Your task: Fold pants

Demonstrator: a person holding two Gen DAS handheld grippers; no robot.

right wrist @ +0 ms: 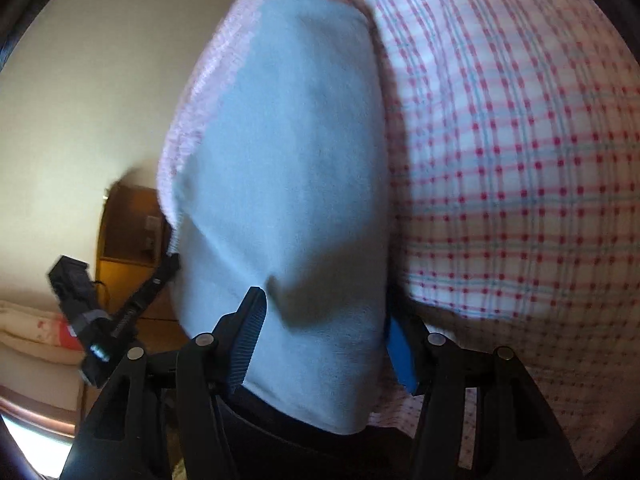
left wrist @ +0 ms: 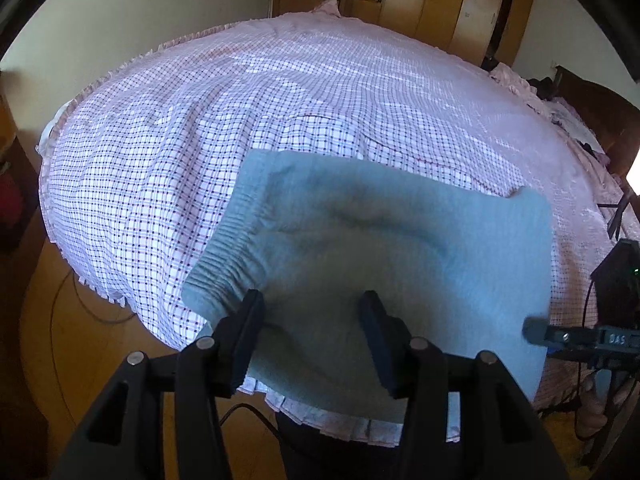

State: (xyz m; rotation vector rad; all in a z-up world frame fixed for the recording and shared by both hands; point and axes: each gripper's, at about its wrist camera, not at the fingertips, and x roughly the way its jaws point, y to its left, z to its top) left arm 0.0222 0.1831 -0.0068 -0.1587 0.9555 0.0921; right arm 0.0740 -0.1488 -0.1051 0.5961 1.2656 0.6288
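The pants (left wrist: 392,256), soft, light and limp, lie folded at the bed's (left wrist: 200,120) near edge. My left tongs (left wrist: 312,304) and right tongs (right wrist: 320,308) gape wide over them, gripping nothing; I'd pinch the ribbed waistband (left wrist: 224,264).

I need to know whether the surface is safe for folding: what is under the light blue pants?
The pants lie on a pink checked bedspread at the bed's near edge, where its ruffled trim shows. Whatever is beneath the folded fabric itself is covered.
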